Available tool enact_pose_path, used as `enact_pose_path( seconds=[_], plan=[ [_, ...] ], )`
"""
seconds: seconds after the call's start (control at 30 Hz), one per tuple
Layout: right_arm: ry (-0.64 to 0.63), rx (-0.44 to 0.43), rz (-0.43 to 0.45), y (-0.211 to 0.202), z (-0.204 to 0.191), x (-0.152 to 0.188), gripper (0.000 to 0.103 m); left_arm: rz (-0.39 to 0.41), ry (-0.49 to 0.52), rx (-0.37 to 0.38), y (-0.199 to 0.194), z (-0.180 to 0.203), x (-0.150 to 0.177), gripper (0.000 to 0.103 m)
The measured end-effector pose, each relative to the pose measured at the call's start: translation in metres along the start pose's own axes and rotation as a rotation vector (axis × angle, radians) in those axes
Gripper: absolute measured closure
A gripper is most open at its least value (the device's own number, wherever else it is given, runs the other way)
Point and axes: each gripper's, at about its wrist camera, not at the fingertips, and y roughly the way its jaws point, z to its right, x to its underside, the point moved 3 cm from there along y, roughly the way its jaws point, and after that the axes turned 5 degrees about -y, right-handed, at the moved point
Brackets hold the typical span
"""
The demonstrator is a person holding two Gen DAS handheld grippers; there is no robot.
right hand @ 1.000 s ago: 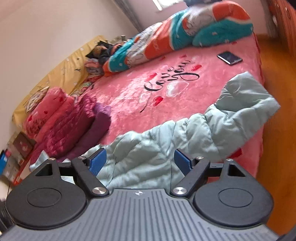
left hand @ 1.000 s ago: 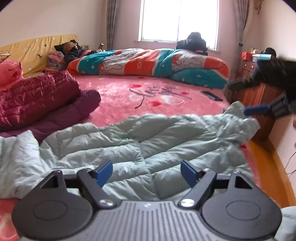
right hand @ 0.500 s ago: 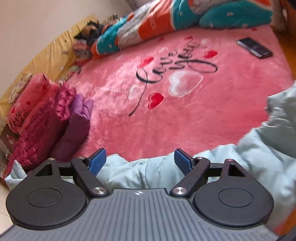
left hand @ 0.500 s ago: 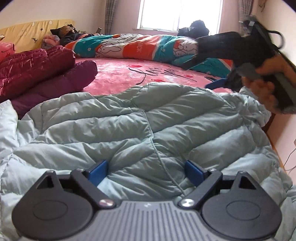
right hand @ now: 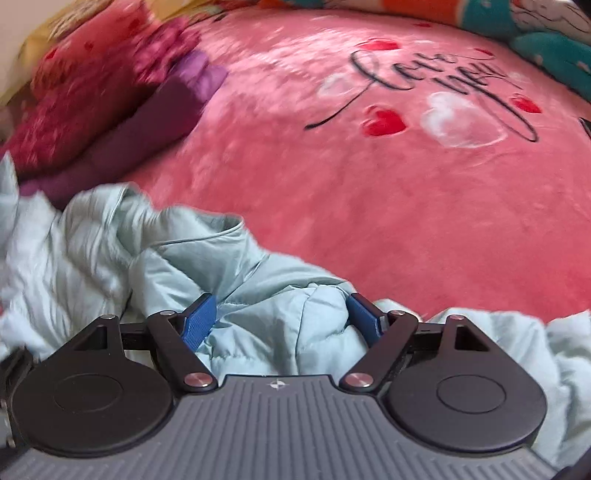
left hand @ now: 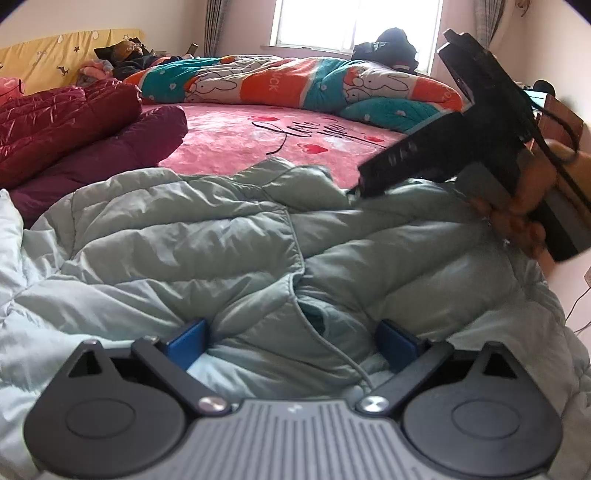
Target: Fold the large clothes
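Left gripper (left hand: 293, 341) opening over pale green down jacket (left hand: 229, 236) on pink bed (left hand: 236, 140); right gripper (right hand: 282, 319) spread wide astride jacket folds, apparently not pinching.

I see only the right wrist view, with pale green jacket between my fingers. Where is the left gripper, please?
Observer: The left gripper is down on the pale green jacket; its jaws are opening, with fabric between them.
Operator: Is my right gripper visible from there?
Observer: Yes, the right gripper points down at the jacket's far edge, held by a hand.
Operator: What lies behind?
Observer: A window beyond the rabbit-print quilt.
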Motion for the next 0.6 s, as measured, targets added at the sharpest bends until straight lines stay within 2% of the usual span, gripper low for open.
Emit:
enact_pose_path(
  seconds=[0.03, 0.13, 0.2, 0.3, 0.47, 0.53, 0.6],
  plan=[
    [-0.033, 0.007, 0.001, 0.001, -0.007, 0.004, 0.009, -0.001, -0.001, 0.0, 0.002, -0.001, -0.001, 0.005],
    [-0.098, 0.041, 0.012, -0.001, -0.025, 0.017, 0.03, -0.003, -0.003, 0.002, 0.003, -0.002, -0.002, 0.004],
    [-0.121, 0.08, 0.037, -0.004, -0.035, 0.024, 0.057, -0.004, -0.005, 0.002, 0.005, -0.003, -0.004, 0.004],
    [-0.152, 0.193, 0.08, -0.012, -0.05, 0.03, 0.083, -0.001, -0.011, 0.002, 0.006, -0.004, -0.006, 0.004],
    [-0.115, 0.413, 0.268, -0.038, -0.057, 0.029, 0.087, 0.026, -0.034, 0.013, 0.003, -0.006, -0.008, 0.004],
    [-0.096, 0.469, 0.3, -0.038, -0.054, 0.025, 0.087, 0.037, -0.055, 0.023, 0.003, -0.008, -0.012, 0.004],
    [-0.08, 0.497, 0.291, -0.027, -0.047, 0.024, 0.087, 0.039, -0.08, 0.03, 0.004, -0.012, -0.014, 0.004]
  ],
)
